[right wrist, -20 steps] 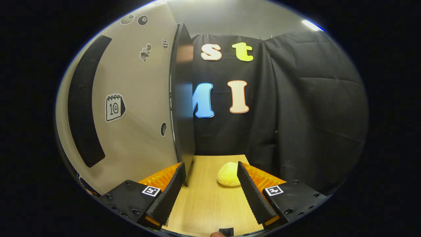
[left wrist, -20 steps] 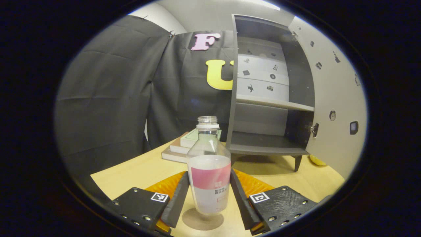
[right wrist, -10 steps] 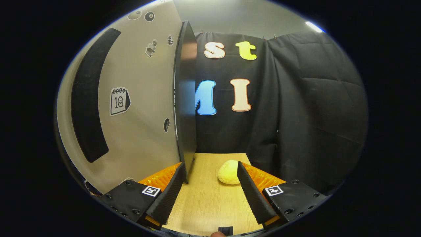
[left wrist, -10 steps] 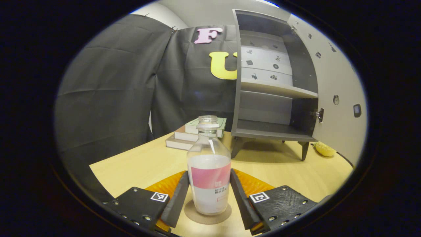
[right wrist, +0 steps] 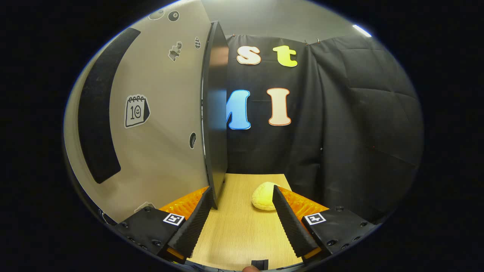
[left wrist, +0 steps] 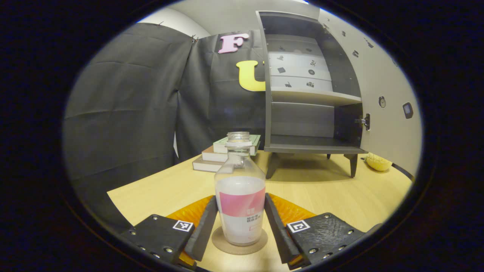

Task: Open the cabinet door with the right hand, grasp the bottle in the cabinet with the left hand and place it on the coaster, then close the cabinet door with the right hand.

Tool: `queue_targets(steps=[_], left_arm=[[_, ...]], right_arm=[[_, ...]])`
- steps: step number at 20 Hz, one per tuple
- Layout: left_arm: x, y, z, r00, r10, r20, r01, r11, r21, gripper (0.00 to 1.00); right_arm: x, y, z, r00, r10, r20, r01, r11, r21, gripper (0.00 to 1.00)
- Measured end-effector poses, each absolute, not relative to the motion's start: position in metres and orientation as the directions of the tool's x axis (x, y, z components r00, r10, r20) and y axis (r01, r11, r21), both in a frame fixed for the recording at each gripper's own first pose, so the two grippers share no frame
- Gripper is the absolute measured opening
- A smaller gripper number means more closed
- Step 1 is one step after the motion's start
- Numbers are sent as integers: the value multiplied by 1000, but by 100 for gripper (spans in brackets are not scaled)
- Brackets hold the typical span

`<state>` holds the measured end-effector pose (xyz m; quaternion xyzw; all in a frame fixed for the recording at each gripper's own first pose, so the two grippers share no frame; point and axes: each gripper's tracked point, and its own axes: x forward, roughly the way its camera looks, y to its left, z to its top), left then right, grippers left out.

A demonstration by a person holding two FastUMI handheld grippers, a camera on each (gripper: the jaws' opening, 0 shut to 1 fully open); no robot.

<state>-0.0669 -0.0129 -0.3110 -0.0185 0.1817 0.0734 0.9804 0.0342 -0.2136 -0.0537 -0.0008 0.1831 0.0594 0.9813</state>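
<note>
A clear uncapped bottle (left wrist: 240, 204) with a pink label stands upright on the round brown coaster (left wrist: 224, 244). My left gripper (left wrist: 240, 199) is shut on it, one finger pressing each side of the label. Behind it stands the dark grey cabinet (left wrist: 302, 121) with bare shelves and its pale door (left wrist: 382, 87) swung wide to the right. In the right gripper view, the same door (right wrist: 162, 113) rises at the left, edge-on. My right gripper (right wrist: 242, 190) hangs open just above the table, its left finger close beside the door's lower edge, holding nothing.
A stack of books (left wrist: 223, 153) lies left of the cabinet on the wooden table (left wrist: 159, 189). A yellow lumpy object (right wrist: 264, 196) sits on the table past the right fingers, also visible as a yellow lump (left wrist: 378, 161) under the open door. Black cloth walls close in behind.
The bottle has come down from just above the coaster to rest on it, still in my left gripper. The right gripper has barely shifted beside the door.
</note>
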Motion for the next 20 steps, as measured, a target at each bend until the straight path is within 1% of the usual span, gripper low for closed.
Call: queue_targets(steps=[1,3,4,6,7,8,9,10,11,12,13,14,15,16,17,20], left_arm=[[-67,-13,-311,922,139,-361,-152,988,-8,75],[-68,-13,-313,920,138,-367,-150,989,-3,75],[-68,-12,-313,918,138,-371,-148,989,1,72],[-67,-12,-314,916,141,-376,-150,989,4,72],[-68,-11,-316,913,145,-381,-155,988,3,75],[-67,-11,-316,911,150,-384,-162,987,2,75],[-68,-10,-316,909,154,-388,-166,986,2,79],[-67,-9,-315,908,158,-388,-171,985,2,76],[-66,-9,-313,908,162,-387,-175,985,2,76],[-66,-9,-310,908,165,-385,-177,984,5,76],[-65,-9,-305,910,170,-379,-180,984,10,76],[-65,-8,-298,912,172,-372,-180,984,13,73],[-65,-9,-291,917,172,-361,-179,984,14,75],[-65,-10,-282,921,173,-348,-177,984,20,76],[-65,-11,-274,926,173,-336,-174,984,28,77],[-61,-11,-244,937,177,-301,-173,984,41,76]], right_arm=[[34,-213,-54,926,119,-359,-118,993,23,95],[36,-213,-55,925,123,-359,-122,992,25,95],[37,-212,-55,925,125,-359,-124,992,27,95],[38,-210,-56,924,132,-359,-129,991,32,94],[40,-210,-57,923,136,-359,-132,991,34,94],[40,-209,-56,923,138,-359,-134,990,36,95],[41,-210,-55,923,141,-357,-136,990,38,95],[42,-210,-54,924,143,-354,-138,990,39,95],[43,-209,-53,925,146,-351,-141,989,40,99],[44,-208,-50,926,149,-346,-144,989,40,94],[45,-209,-49,928,151,-342,-146,988,41,94],[47,-209,-48,929,155,-338,-149,988,44,99],[47,-210,-46,930,158,-332,-150,988,49,94],[47,-210,-44,931,161,-328,-151,987,56,99],[49,-210,-43,931,166,-324,-153,986,65,95],[51,-210,-39,934,182,-308,-160,983,93,95]])
